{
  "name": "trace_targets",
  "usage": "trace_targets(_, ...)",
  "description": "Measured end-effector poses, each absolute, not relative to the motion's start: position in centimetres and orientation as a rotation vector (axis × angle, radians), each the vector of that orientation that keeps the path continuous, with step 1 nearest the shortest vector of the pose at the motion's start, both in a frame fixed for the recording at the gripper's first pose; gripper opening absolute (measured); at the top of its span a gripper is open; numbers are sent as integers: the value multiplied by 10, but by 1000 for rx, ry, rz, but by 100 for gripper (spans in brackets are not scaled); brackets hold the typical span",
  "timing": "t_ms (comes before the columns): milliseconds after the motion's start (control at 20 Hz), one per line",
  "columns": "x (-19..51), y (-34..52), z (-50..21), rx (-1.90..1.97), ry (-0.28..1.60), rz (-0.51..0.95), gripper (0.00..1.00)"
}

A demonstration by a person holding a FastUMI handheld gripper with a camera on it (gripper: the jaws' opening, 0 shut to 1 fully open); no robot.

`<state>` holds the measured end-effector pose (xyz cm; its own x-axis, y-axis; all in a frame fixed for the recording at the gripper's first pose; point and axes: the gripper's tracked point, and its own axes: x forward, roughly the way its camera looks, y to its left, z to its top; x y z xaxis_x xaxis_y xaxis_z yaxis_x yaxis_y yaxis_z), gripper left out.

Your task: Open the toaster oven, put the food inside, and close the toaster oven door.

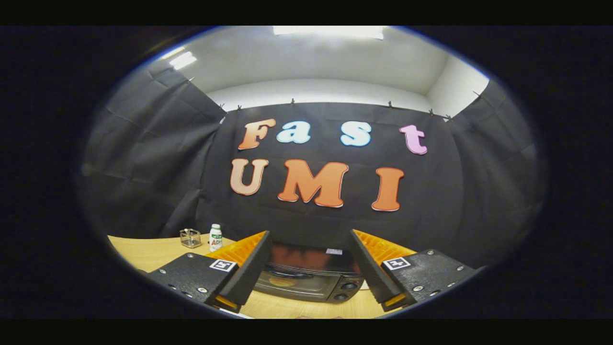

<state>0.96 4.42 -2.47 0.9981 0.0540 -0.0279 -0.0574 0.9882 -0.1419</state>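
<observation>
Beyond the tongs (309, 268), between the two spread fingers, sits the toaster oven (306, 280) on the wooden bench (143, 251), backed against the black cloth wall. Tongs stand wide open, holding nothing, well short of the oven and raised above it. Oven door (292, 282) looks shut flat against the body, dark glass with a handle bar (287, 274) running along its upper edge; two knobs (348, 291) stacked to the right of the door. Something orange-ish shows dimly through the glass, could be food inside or just a reflection, cannot tell. So the scene fits either a closed oven waiting to be loaded or one already loaded and shut again. Handling guess: oven body rigid metal, heavy enough to stay put; door stiff, hinged, likely drops down; glass smooth and slippery, so the handle bar is the place to take hold, pinching or hooking near its middle. Off past the left finger, near the wall, stand a small white bottle (216, 237) and a little clear glass container (190, 237), well apart from the oven.
</observation>
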Motion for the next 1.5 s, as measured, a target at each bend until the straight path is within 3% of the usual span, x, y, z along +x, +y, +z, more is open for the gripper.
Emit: trace_targets(1500, -18, 34, 41, -78, -125, 49, 98)
